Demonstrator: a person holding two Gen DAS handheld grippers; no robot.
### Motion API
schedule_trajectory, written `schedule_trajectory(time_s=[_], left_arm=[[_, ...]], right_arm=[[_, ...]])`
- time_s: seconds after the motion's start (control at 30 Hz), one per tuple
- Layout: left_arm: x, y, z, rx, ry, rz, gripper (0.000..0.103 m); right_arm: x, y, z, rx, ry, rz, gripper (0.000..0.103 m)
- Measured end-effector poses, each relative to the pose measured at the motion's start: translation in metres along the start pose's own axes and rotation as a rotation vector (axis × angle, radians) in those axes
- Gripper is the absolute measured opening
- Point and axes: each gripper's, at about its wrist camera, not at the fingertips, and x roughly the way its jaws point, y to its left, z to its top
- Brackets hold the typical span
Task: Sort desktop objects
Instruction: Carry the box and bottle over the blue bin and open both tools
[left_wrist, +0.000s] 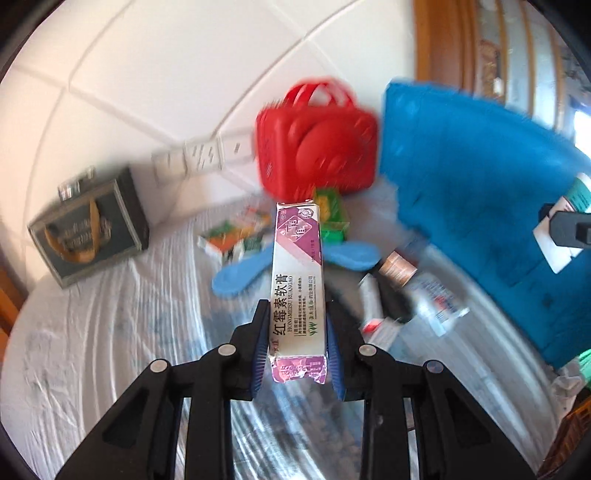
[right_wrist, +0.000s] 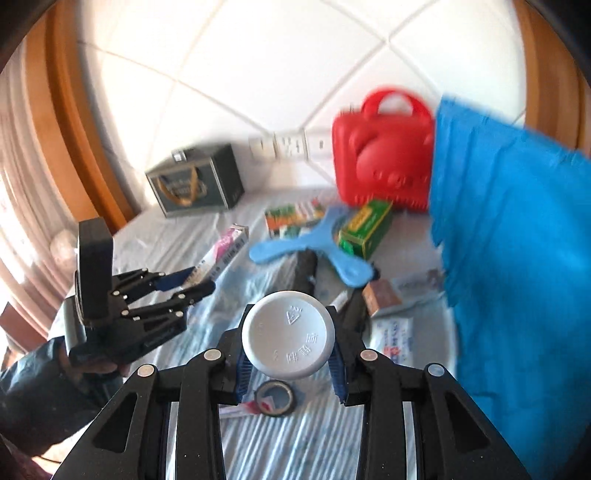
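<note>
Now, largest to smallest:

Counter (left_wrist: 92, 332): it is lying under a wrinkled pale cover, with clutter spreading across its far half.

Blue bag (right_wrist: 517, 240): it is hanging at the right, its mouth out of view; judging by its place, it may be serving as a sorting bin, though nothing confirms that.

Red case (left_wrist: 317, 140): it is standing by the wall, lid seemingly shut.

Dark box (right_wrist: 195, 184): it is sitting well apart, far left.

Blue boomerang (right_wrist: 314, 243): it is lying beside a green carton (right_wrist: 365, 225).

Step in hand: both items are being carried clear of the counter toward wherever they belong. To do it well, I judge each should be kept level and lifted well above the boomerang and cartons, the two claws staying apart, and the drop spot chosen before either grip is eased.

Left claw (left_wrist: 297, 332): it is clenching an ointment box (left_wrist: 297, 280) near its lower end, pads pressing both long sides; the box is jutting forward, off the counter. Being held so far back, it could pivot if swung fast.

Right claw (right_wrist: 288, 347): it is gripping a white bottle (right_wrist: 288, 334) by its sides, only partly spread, the round end facing the camera, above a tape roll (right_wrist: 275, 400).
</note>
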Motion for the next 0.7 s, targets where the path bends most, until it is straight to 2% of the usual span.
schedule_trajectory(time_s=[0.2, 0.37, 0.53, 0.7], left_arm=[[-0.074, -0.043, 0.047, 0.074, -0.156, -0.084, 0.028], [-0.116, -0.097, 0.085, 0.162, -0.250, -0.202, 0.028], [-0.145, -0.178, 0.116, 0.279, -0.308, -0.306, 0.028], [-0.157, -0.260, 0.147, 0.363, -0.360, -0.376, 0.028]], right_arm=[[-0.098, -0.003, 0.003, 0.097, -0.147, -0.017, 0.034], [-0.183, -0.010, -0.006, 0.164, -0.239, -0.073, 0.034], [-0.267, -0.033, -0.017, 0.193, -0.344, -0.181, 0.034], [-0.330, -0.082, -0.025, 0.249, -0.400, -0.290, 0.034]])
